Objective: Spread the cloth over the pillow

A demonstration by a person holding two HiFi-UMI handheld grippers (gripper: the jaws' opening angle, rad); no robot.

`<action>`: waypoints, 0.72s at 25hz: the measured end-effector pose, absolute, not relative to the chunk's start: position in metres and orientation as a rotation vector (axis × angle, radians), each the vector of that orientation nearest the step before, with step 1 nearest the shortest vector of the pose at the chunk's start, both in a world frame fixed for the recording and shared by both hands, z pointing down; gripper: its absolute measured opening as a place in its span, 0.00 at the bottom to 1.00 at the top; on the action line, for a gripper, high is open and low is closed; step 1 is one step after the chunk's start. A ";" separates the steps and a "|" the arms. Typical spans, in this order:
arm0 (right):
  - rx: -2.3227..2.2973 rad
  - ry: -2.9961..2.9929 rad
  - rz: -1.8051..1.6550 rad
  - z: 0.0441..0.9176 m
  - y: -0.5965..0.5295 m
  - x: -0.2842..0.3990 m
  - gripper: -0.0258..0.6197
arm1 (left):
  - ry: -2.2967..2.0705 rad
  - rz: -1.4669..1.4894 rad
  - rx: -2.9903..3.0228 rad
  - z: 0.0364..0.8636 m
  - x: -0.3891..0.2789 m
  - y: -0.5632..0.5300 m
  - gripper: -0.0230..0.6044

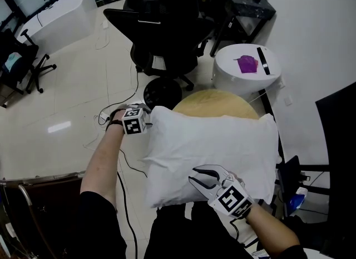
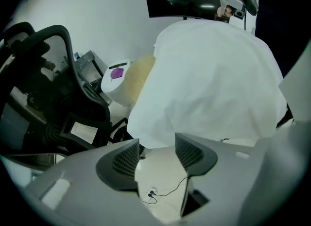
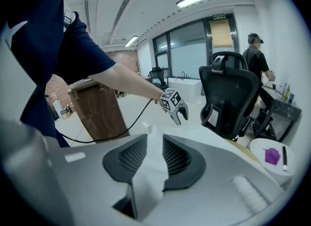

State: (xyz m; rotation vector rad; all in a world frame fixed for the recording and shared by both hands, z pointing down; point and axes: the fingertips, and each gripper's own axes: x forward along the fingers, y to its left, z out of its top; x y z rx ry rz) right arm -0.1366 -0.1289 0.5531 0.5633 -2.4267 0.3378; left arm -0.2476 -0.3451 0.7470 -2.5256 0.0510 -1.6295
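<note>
The right gripper (image 3: 154, 145) is clamped on a fold of the cloth (image 3: 150, 174) at its near edge. The left gripper (image 2: 156, 147) stands wide and empty just off the far-left corner. The cloth lies over the pillow (image 1: 258, 132), which overhangs a round table (image 1: 222, 104). A chair (image 1: 161, 29) crowds the far side, and open floor (image 1: 67, 113) lies to the left.

No word, number or brand can be read anywhere in these views. A small green sign (image 3: 221, 17), seen far off in the right gripper view, has lettering too small to make out. The left cube (image 1: 134, 121) and the right cube (image 1: 232, 199) carry only black-and-white square patterns, not letters or digits
</note>
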 end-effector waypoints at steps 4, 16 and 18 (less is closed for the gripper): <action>0.561 -2.424 0.356 0.558 -0.126 -0.140 0.21 | -0.045 -1.616 -2.531 0.753 -0.237 -0.339 0.47; 0.577 -2.414 0.392 0.565 -0.125 -0.144 0.21 | -0.153 -1.592 -2.461 0.754 -0.229 -0.333 0.04; 0.572 -2.419 0.388 0.564 -0.125 -0.146 0.21 | -0.129 -1.601 -2.426 0.749 -0.233 -0.339 0.04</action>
